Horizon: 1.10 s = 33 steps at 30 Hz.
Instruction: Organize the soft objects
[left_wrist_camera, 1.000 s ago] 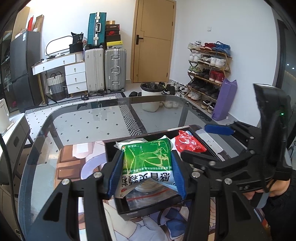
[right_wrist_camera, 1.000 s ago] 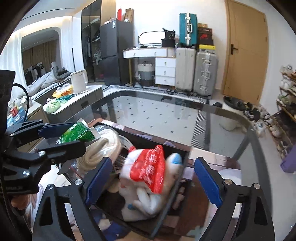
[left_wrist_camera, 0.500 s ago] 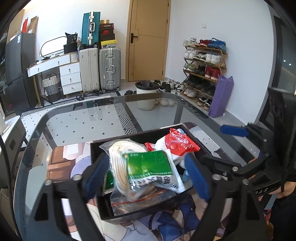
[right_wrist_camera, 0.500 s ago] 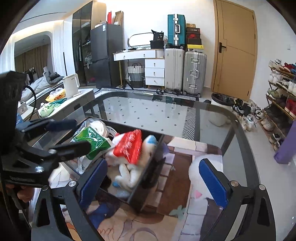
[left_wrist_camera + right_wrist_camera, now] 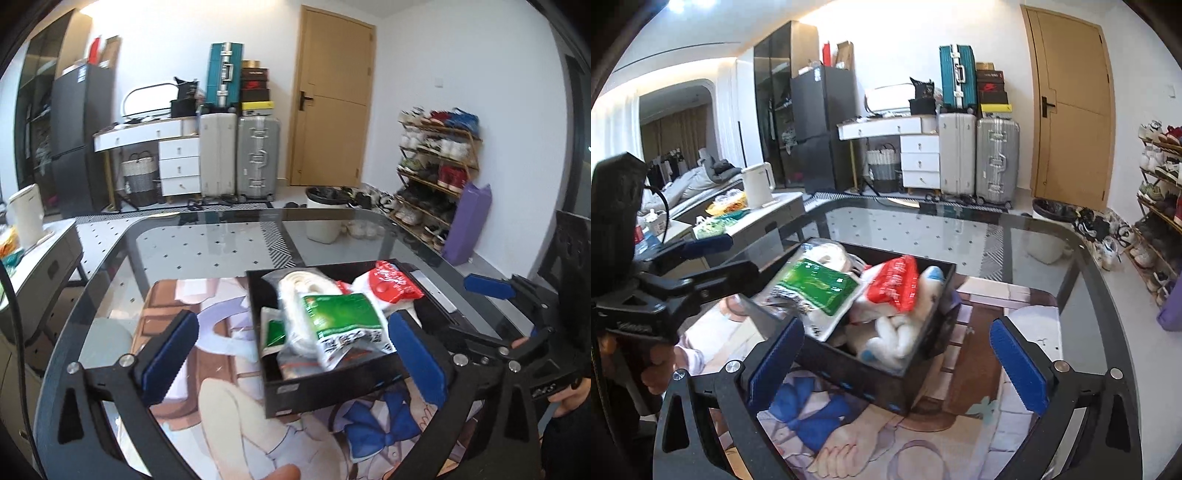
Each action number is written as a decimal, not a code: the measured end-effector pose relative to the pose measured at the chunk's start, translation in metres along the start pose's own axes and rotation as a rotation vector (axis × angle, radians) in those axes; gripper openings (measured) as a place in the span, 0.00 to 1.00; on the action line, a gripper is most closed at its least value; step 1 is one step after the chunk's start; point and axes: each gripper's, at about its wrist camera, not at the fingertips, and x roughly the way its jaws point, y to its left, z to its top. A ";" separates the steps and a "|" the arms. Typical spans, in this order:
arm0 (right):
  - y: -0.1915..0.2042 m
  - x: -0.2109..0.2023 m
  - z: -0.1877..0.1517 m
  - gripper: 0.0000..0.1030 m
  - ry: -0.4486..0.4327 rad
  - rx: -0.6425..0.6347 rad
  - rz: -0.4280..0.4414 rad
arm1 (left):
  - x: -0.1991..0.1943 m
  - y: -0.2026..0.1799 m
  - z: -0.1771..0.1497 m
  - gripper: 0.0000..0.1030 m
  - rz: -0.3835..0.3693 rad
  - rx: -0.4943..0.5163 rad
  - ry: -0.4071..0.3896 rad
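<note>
We see a dark-rimmed glass table [image 5: 229, 236] with an illustrated anime-print mat [image 5: 229, 398] spread over its near part, and a black rectangular bin [image 5: 332, 384] standing on that mat. The bin is heaped with soft goods: a green-and-white plastic packet [image 5: 343, 321] lies on top of a clear bag of coiled cream rope [image 5: 306, 288], beside a red-and-white packet [image 5: 391, 286] and a white-and-blue plush toy [image 5: 897, 332].

Our left gripper [image 5: 295, 354] hangs just before the bin, jaws spread wide and holding nothing. Our right gripper [image 5: 894, 362] is likewise released, empty, at the bin's other side.

Beyond the table we see silver hard-shell suitcases [image 5: 240, 155], a teal suitcase [image 5: 223, 74], a white drawer desk [image 5: 173, 162], a tan wooden door [image 5: 330, 103], a loaded shoe rack [image 5: 436, 173] and a white kettle [image 5: 759, 184].
</note>
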 end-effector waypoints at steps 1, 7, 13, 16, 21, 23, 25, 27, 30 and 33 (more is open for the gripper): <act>0.003 -0.001 -0.001 0.99 -0.005 -0.007 0.003 | -0.001 0.002 -0.002 1.00 0.005 -0.005 -0.002; 0.011 -0.007 -0.007 0.99 -0.042 0.010 0.025 | -0.001 0.003 -0.012 1.00 0.028 0.002 -0.015; 0.012 -0.009 -0.014 0.99 -0.065 0.032 0.054 | -0.003 0.003 -0.025 1.00 0.077 0.017 -0.037; 0.014 -0.010 -0.016 0.99 -0.070 0.021 0.059 | -0.003 0.006 -0.029 1.00 0.092 0.015 -0.057; 0.017 -0.014 -0.017 0.99 -0.090 0.005 0.047 | -0.005 0.013 -0.030 1.00 0.092 -0.009 -0.066; 0.020 -0.017 -0.018 0.99 -0.102 -0.003 0.042 | -0.005 0.015 -0.031 1.00 0.103 -0.015 -0.071; 0.021 -0.019 -0.019 0.99 -0.110 -0.010 0.025 | -0.009 0.012 -0.032 1.00 0.113 -0.014 -0.088; 0.020 -0.020 -0.018 0.99 -0.117 -0.010 0.025 | -0.012 0.009 -0.033 1.00 0.116 0.002 -0.107; 0.018 -0.022 -0.019 0.99 -0.127 -0.003 0.021 | -0.012 0.003 -0.033 1.00 0.123 0.030 -0.108; 0.017 -0.022 -0.018 0.99 -0.130 0.000 0.009 | -0.012 0.000 -0.033 1.00 0.127 0.044 -0.109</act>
